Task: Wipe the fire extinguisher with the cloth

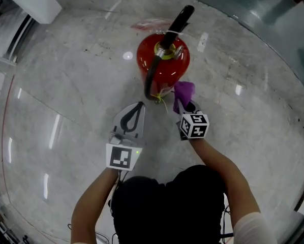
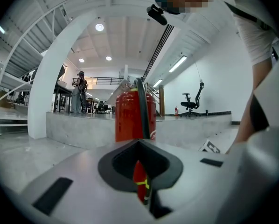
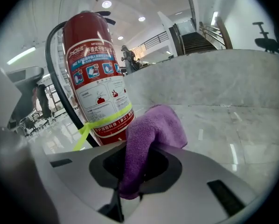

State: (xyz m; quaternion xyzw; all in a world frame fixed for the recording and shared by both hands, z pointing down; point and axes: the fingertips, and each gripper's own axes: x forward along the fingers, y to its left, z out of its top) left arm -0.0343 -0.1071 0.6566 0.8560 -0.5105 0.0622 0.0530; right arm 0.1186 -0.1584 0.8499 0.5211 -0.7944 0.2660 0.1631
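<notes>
Purple cloth [image 3: 154,125] sat clamped in the jaws of the right gripper [image 1: 185,105], bunched end forward, just beside the red fire extinguisher [image 1: 163,60], which stood upright on the marble floor [image 1: 65,85]; likely poised to wipe. Left gripper [image 1: 138,107] hovered near, jaws together, empty

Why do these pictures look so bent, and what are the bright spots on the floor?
Head view: the wide lens bows the floor, and light glares off its polish. Left gripper view: dark rounded corners, extinguisher sharp. Right gripper view: cloth crisp, edges bent.
</notes>
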